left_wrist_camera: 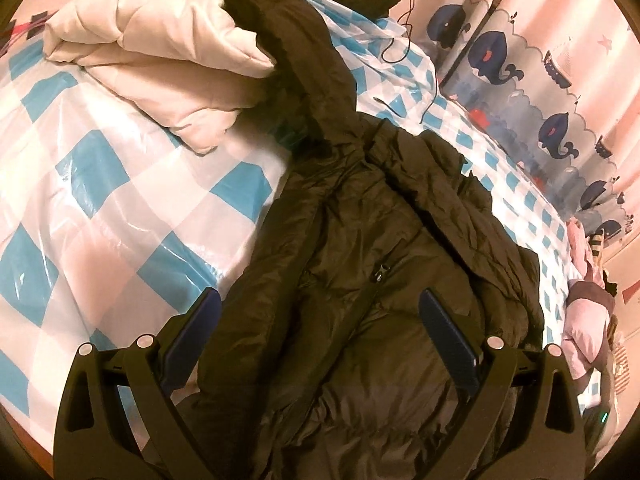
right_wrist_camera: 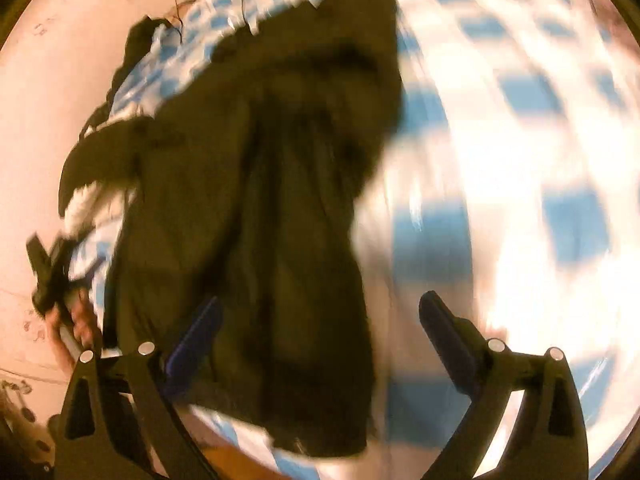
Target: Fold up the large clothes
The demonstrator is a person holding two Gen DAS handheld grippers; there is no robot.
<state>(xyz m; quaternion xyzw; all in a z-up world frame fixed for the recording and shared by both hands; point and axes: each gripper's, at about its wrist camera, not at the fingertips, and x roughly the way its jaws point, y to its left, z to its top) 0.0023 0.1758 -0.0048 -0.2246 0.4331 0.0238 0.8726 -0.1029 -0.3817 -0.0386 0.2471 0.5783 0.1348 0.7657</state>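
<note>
Jacket (left_wrist_camera: 360,280): a dark puffer type, laid out on a bed covered by a blue-and-white checked sheet (left_wrist_camera: 100,200). Its lower hem is cut off by the frame bottom in the left wrist view and partly hidden behind the left gripper (left_wrist_camera: 320,312). The right wrist view is heavily smeared by motion; seams, zip and edges of the jacket (right_wrist_camera: 280,240) cannot be made out there, only a dark mass on the checks.

Long axis: seen to run from the near edge of the left view away toward the hood (left_wrist_camera: 316,80), which points to the far end of the bed; the zip pull (left_wrist_camera: 380,274) lies on that line, slightly tilted to the right.

The hood's tip is overlapped by a folded cream quilt (left_wrist_camera: 160,60). A black cable (left_wrist_camera: 404,40) is trailed over the sheet beyond; its far end is hidden.

Left gripper: jaws held wide apart, jacket fabric seen between the pads, nothing pinched. Right gripper (right_wrist_camera: 320,320): jaws likewise wide apart above the jacket, nothing gripped.

No containers are noted.
</note>
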